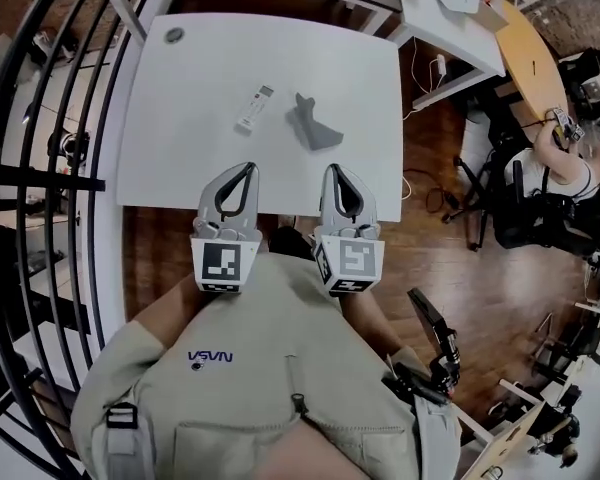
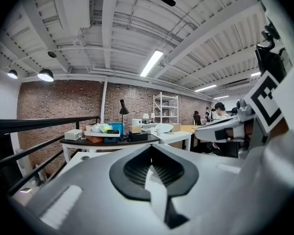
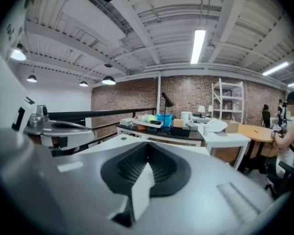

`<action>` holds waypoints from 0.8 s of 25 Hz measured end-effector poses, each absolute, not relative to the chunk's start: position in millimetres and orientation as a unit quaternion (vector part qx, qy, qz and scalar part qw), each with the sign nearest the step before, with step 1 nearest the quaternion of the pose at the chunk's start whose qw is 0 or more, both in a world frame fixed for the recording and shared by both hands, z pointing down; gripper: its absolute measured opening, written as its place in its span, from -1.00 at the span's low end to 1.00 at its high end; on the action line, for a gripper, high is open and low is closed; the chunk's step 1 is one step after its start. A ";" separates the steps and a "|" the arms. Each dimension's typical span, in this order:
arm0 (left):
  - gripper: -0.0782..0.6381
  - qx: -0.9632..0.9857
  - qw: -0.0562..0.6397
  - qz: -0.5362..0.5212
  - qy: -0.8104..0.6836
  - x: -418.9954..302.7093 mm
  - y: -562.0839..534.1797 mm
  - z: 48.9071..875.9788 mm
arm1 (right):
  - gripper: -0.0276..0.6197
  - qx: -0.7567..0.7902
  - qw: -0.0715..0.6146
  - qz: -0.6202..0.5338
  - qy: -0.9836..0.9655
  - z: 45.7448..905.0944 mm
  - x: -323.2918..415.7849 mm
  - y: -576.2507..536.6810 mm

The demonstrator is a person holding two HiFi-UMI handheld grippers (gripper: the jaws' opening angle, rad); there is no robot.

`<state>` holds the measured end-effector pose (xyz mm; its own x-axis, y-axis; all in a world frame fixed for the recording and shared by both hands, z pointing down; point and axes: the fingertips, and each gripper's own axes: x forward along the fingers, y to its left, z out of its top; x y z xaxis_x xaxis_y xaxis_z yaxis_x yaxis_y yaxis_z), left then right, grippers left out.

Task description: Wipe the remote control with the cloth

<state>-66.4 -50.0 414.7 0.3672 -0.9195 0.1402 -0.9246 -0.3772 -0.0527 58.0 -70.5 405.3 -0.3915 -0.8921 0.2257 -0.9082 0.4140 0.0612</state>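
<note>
The white counter (image 1: pixel 160 118) is taken in first, then the person's top (image 1: pixel 280 408), where upside-down lettering is read as NASA. At the counter's near edge the left gripper (image 1: pixel 245 169) and right gripper (image 1: pixel 333 172) are held side by side, fingers pressed together on nothing, so no pickup is judged begun. The grey cloth (image 1: pixel 313 128) is bunched mid-counter, and the remote control (image 1: pixel 254 108) is laid just beside it, probably for easy reach.

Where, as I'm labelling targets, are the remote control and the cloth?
remote control (image 1: pixel 254 109), head view, middle of its body.
cloth (image 1: pixel 315 130), head view, middle of the crumpled fabric.
</note>
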 end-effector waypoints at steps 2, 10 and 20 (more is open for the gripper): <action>-0.77 0.813 0.014 0.079 -0.577 -68.6 -63.1 415.4 | -0.90 0.528 0.110 0.036 -0.841 409.5 58.8 -87.8; -0.77 0.773 0.015 0.099 -0.627 -50.9 -116.5 418.6 | -0.83 0.467 0.117 0.047 -0.875 433.3 69.9 -148.0; -0.59 0.760 0.063 0.145 -0.631 -54.5 -153.3 474.9 | -0.51 0.424 0.201 0.077 -0.879 507.2 58.4 -192.8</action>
